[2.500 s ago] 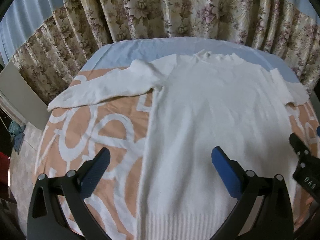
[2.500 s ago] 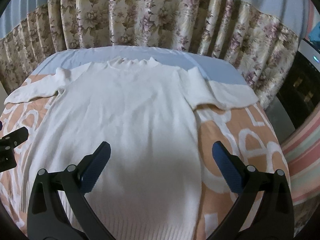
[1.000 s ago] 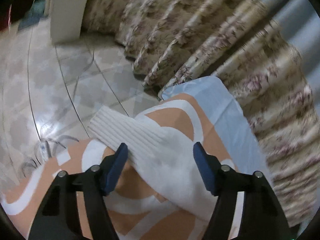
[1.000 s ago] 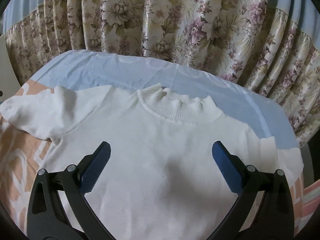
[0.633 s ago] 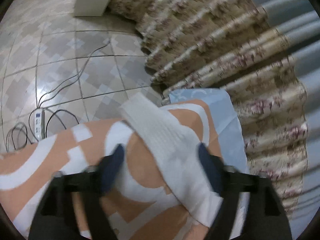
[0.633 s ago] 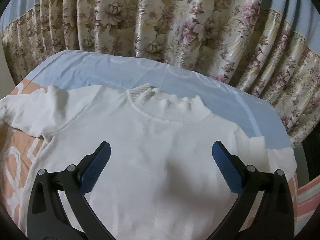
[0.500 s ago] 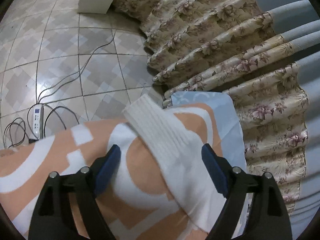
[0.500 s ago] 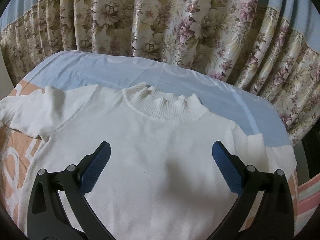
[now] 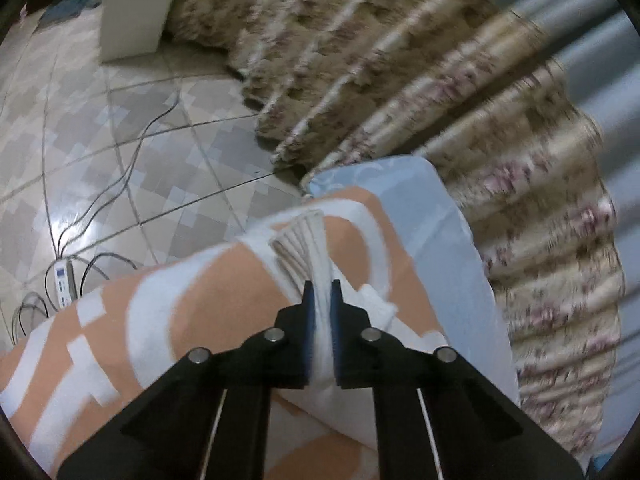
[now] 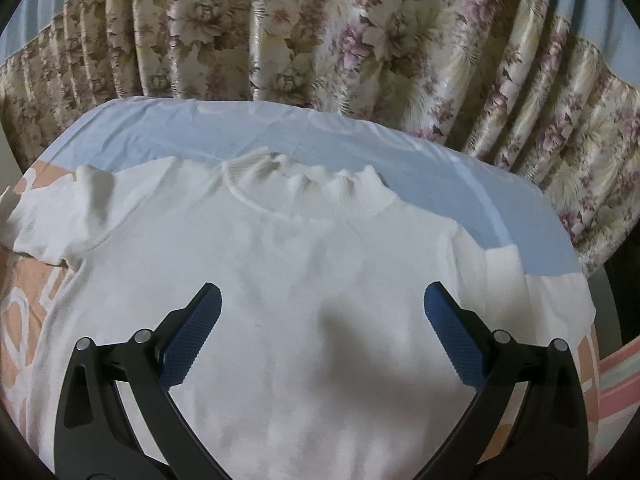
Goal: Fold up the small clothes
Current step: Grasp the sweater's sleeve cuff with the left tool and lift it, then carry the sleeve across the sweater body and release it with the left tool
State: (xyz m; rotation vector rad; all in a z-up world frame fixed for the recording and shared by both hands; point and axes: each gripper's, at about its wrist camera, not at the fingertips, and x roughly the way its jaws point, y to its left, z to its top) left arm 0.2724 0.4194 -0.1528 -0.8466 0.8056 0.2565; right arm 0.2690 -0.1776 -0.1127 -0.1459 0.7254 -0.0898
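Blurrily, left tongs [image 9: 319,292] closing on probably the sweater [image 10: 320,280] cuff [image 9: 300,248], right tongs [image 10: 320,300] wide, empty

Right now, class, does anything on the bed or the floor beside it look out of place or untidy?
Yes. A power strip with tangled cables lies loose on the tiled floor beside the bed, a possible trip hazard. The white sweater lies flat; its left sleeve cuff is bunched in the left hand-held gripper, whose jaws are closing.

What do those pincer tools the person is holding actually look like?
Both look alike. Each gripper, left and right, has two black, angular arms with cut-out openings and round silver bolt heads at the joints. The fingers carry blue pads with a fine knurled texture. No cables, hands or sleeves show.
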